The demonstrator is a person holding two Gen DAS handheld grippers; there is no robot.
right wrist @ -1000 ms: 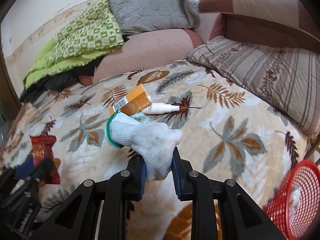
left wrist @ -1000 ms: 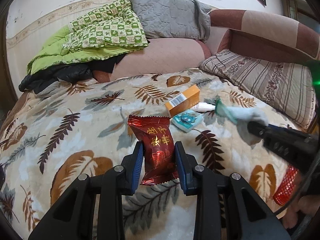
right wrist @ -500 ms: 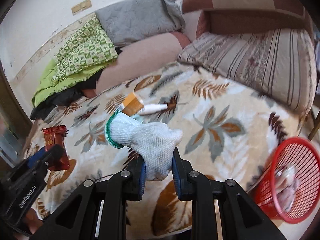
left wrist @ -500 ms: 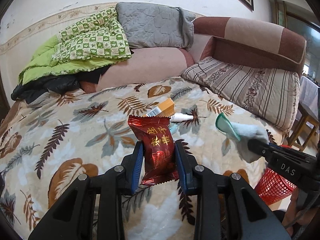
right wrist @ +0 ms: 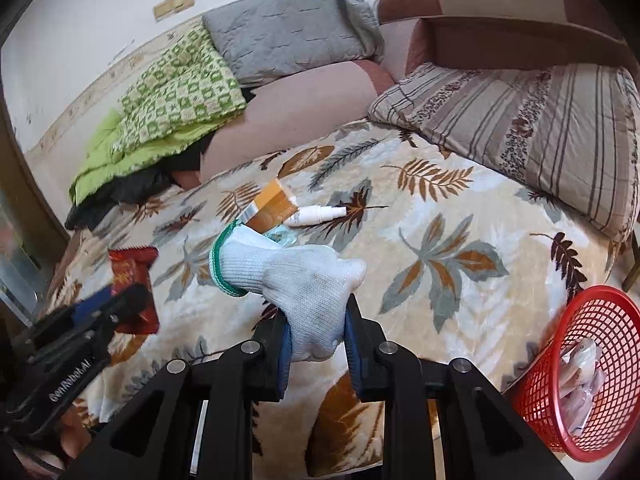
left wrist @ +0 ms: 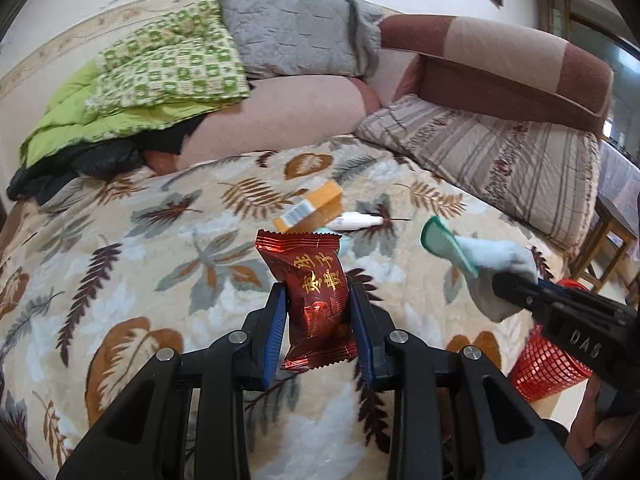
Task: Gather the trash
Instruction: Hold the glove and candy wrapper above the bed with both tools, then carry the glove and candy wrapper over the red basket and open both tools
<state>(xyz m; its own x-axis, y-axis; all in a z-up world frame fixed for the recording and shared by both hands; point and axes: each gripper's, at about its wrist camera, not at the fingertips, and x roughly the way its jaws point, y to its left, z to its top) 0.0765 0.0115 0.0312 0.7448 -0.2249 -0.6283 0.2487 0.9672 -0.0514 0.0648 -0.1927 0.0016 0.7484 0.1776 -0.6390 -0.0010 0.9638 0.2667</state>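
A bed covered with a cream leaf-print blanket (left wrist: 132, 264) fills both views. The left gripper (left wrist: 318, 316) is closed on a dark red snack wrapper (left wrist: 316, 296) with gold characters, held upright above the blanket between its blue-padded fingers (left wrist: 276, 332). The right gripper (right wrist: 314, 340) is closed on a white knitted glove (right wrist: 296, 280) with a green cuff, also lifted clear of the bed.

Near the middle of the bed lie an orange box (right wrist: 272, 206) and a small white spray bottle (right wrist: 318, 214), side by side and touching; a pale blue packet (right wrist: 282, 236) peeks out just in front of the box, half hidden by the glove.

A red mesh basket (right wrist: 600, 364) stands off the bed's right edge, with some pale wrappers inside. Along the far edge sit a green checked quilt (left wrist: 168, 68), a grey pillow (left wrist: 292, 34) and a striped cushion (left wrist: 500, 160).
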